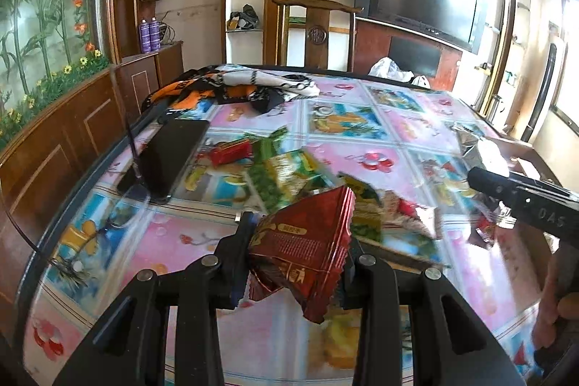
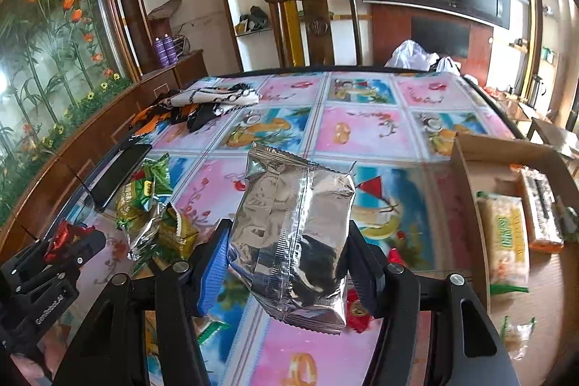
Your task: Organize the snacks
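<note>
Though gripped, silver packet (image 2: 293, 241) upright.

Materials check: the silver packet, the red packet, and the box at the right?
Silver packet: looks like metallised foil film, mirror-shiny, with crinkle highlights and a crimped back seam. Red packet: glossy printed foil or plastic film, with serrated edges. Box: plain brown cardboard, matte, with a raw cut edge on its flap.

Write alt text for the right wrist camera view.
The right gripper holds a silver foil snack packet above a colourful glass-topped table. A cardboard box with snacks sits right; loose packets lie left.
</note>
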A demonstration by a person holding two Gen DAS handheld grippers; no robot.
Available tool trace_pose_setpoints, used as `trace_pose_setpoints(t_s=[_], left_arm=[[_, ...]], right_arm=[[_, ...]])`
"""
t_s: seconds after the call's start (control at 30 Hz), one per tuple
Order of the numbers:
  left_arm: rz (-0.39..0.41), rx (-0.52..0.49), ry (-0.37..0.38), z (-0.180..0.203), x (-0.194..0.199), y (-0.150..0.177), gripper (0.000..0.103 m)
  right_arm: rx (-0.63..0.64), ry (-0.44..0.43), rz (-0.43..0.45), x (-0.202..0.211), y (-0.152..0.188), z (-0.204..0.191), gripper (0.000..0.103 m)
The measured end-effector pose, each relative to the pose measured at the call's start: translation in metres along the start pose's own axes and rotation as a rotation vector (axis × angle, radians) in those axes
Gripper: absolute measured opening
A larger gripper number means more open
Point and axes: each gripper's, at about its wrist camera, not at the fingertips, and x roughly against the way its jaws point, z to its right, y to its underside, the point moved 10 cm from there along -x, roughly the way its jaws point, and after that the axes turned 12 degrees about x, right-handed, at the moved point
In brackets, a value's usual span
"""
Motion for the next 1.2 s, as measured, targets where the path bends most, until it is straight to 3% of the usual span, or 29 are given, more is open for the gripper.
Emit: trace_pose_setpoints(t_s=[0.17, 0.43, 0.87, 1.2], left_arm=[[0.0, -0.025, 0.025, 0.025, 0.002, 0.005, 0.035], [-0.016, -0.073, 0.084, 0.078, 0.004, 0.009, 0.035], [-0.035, -0.18, 0.249, 0.207, 0.017, 0.02, 0.035], [-0.156, -0.279, 0.37, 0.309, 0.012, 0.077, 0.035]], right_arm=[[0.002, 0.033, 0.023, 0.01, 0.0, 0.013, 0.064], [-0.084, 0.005, 0.062, 0.031, -0.002, 0.045, 0.064], [-0.311, 0.069, 0.115, 0.074, 0.018, 0.163, 0.064], [-0.412, 0.124, 0.106, 0.098, 0.053, 0.232, 0.064]])
